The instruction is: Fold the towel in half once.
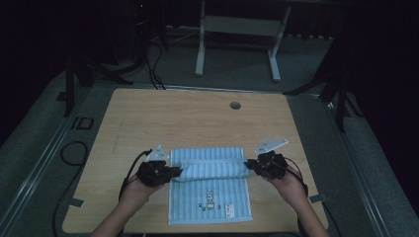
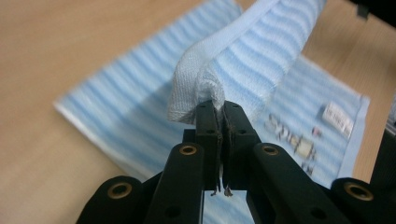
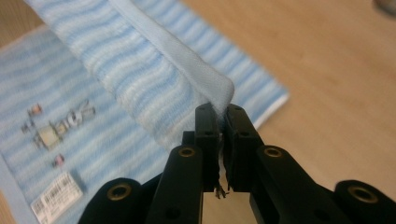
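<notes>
A light blue striped towel [image 1: 210, 190] with a small rabbit print and a white label lies on the wooden table [image 1: 197, 118]. Its far edge is lifted and folded over toward the person. My left gripper [image 1: 177, 172] is shut on the towel's left corner [image 2: 196, 84], which bunches above the jaws. At the other end of the raised edge, my right gripper [image 1: 250, 165] is shut on the right corner [image 3: 219, 91]. The lifted band [image 1: 212, 166] hangs between both grippers just above the flat part.
A round cable hole [image 1: 235, 105] sits at the table's far middle. Black cables [image 1: 74, 153] trail off the left edge. A white desk frame [image 1: 237, 39] stands on the floor beyond the table. Bare wood surrounds the towel.
</notes>
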`<state>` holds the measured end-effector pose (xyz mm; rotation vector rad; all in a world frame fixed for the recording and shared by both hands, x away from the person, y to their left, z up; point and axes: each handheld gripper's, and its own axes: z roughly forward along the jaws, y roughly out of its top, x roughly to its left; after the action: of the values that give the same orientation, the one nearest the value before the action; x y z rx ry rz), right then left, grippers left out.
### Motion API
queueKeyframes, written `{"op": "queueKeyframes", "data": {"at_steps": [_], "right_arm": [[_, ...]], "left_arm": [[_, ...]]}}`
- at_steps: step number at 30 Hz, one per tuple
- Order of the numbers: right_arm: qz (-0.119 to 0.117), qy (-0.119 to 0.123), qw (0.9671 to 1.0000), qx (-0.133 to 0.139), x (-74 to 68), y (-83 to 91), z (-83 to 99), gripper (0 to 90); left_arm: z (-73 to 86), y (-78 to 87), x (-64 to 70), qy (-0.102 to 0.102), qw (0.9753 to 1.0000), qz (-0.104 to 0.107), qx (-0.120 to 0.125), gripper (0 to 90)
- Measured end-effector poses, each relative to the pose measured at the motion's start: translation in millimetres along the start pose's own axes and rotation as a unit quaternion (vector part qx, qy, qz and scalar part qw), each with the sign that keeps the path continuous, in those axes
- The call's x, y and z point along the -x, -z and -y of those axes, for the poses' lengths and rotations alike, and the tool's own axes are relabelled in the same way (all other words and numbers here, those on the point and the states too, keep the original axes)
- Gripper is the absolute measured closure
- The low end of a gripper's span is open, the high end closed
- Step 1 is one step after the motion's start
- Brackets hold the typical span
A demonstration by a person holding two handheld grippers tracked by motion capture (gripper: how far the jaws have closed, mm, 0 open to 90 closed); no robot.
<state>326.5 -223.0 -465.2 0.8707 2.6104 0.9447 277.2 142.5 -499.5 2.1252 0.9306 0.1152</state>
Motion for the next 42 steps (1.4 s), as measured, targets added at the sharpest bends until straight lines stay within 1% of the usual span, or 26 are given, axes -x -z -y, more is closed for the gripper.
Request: {"op": "queueKeyframes", "data": {"at_steps": [2,3,5,6,8,11,12,14,15,16,17,18,19,20,21,22,24,26,28,29,33,35,36,37,40,42], "right_arm": [[-0.019,-0.008,0.9996,-0.017,-6.0,-14.7,15.8,85.1],[-0.025,-0.011,0.9994,-0.021,-7.3,-19.7,20.6,85.1],[-0.026,-0.014,0.9993,-0.024,-7.8,-23.8,24.0,85.1],[-0.031,-0.02,0.999,-0.026,-7.9,-27.2,26.3,85.1],[-0.036,-0.022,0.998,-0.046,-9.0,-40.9,32.7,85.1],[-0.036,-0.025,0.9976,-0.053,-7.8,-46.2,33.6,85.1],[-0.036,-0.027,0.9976,-0.053,-6.8,-46.4,32.8,85.1],[-0.028,-0.026,0.9988,-0.029,-5.3,-32.0,24.2,85.2],[-0.028,-0.026,0.9988,-0.029,-5.3,-32.0,24.2,85.2],[-0.027,-0.016,0.9995,0.009,-14.9,-4.5,20.5,85.1],[-0.032,-0.008,0.9992,0.023,-20.8,6.3,22.2,84.9],[-0.044,-0.002,0.9983,0.038,-30.1,19.4,27.2,82.4],[-0.07,-0.001,0.9967,0.042,-37.2,29.2,34.9,74.3],[-0.07,-0.001,0.9967,0.042,-37.2,29.2,34.9,74.3],[-0.099,-0.005,0.9945,0.033,-41.8,34.8,43.5,68.9],[-0.097,-0.006,0.9949,0.026,-45.7,38.0,52.4,63.4],[-0.069,-0.025,0.9973,-0.001,-47.1,38.8,69.9,57.3],[-0.076,-0.04,0.9963,0.005,-45.0,37.4,74.8,57.0],[-0.081,-0.05,0.9954,0.005,-44.1,35.5,75.4,55.8],[-0.082,-0.058,0.9949,0.006,-44.3,32.9,75.2,55.8],[-0.08,-0.048,0.9956,-0.002,-47.1,22.4,72.5,57.4],[-0.083,-0.044,0.9955,-0.003,-47.1,17.3,69.7,58.0],[-0.077,-0.041,0.9962,-0.006,-47.0,13.8,67.4,58.6],[-0.077,-0.041,0.9962,-0.006,-47.0,13.8,67.4,58.6],[-0.074,-0.039,0.9965,-0.008,-45.7,10.2,67.6,58.9],[-0.074,-0.039,0.9964,-0.01,-45.3,9.4,68.5,58.9]], "left_arm": [[10.9,-5.9,3.5,0.0,0.9999,-0.003,-0.01,85.7],[17.1,-10.0,4.4,0.004,0.9998,0.003,-0.018,85.7],[23.8,-15.4,4.2,0.01,0.9996,-0.004,-0.026,85.7],[27.1,-19.8,2.3,0.019,0.9992,0.001,-0.035,85.7],[30.2,-27.9,-0.1,0.024,0.9987,-0.003,-0.046,85.6],[28.4,-29.3,-1.3,0.027,0.9988,-0.011,-0.039,85.7],[25.5,-26.7,-1.4,0.028,0.9991,-0.014,-0.029,85.7],[21.4,-17.4,0.9,0.03,0.9994,-0.017,-0.008,85.6],[20.0,-9.6,5.4,0.024,0.9996,-0.015,0.003,85.6],[20.4,1.7,14.5,0.011,0.9995,-0.024,0.017,84.4],[21.5,8.5,20.5,0.004,0.9997,-0.018,0.017,80.2],[28.8,22.8,36.8,-0.019,0.9993,0.029,-0.017,69.6],[28.8,22.8,36.8,-0.019,0.9993,0.029,-0.017,60.6],[35.3,28.7,45.3,-0.039,0.998,0.037,-0.033,60.6],[42.0,33.9,50.9,-0.054,0.9962,0.048,-0.049,56.3],[49.3,39.6,55.0,-0.061,0.9952,0.052,-0.057,50.5],[55.0,45.7,54.1,-0.047,0.9968,0.036,-0.054,45.0],[57.0,48.8,47.7,-0.036,0.9974,0.04,-0.049,44.4],[55.0,45.3,41.3,-0.025,0.9979,0.035,-0.048,44.4],[53.5,42.2,40.3,-0.032,0.9979,0.032,-0.046,44.4],[43.7,24.1,33.7,-0.038,0.9968,0.045,-0.053,44.5],[36.4,9.7,27.2,-0.047,0.9952,0.039,-0.077,44.5],[29.7,-4.0,21.3,-0.052,0.9942,0.035,-0.088,47.1],[29.7,-4.0,21.3,-0.052,0.9942,0.035,-0.088,47.1],[25.1,-23.0,19.2,-0.061,0.9916,0.035,-0.108,48.4],[26.2,-27.5,20.4,-0.066,0.9908,0.036,-0.113,49.5]]}}
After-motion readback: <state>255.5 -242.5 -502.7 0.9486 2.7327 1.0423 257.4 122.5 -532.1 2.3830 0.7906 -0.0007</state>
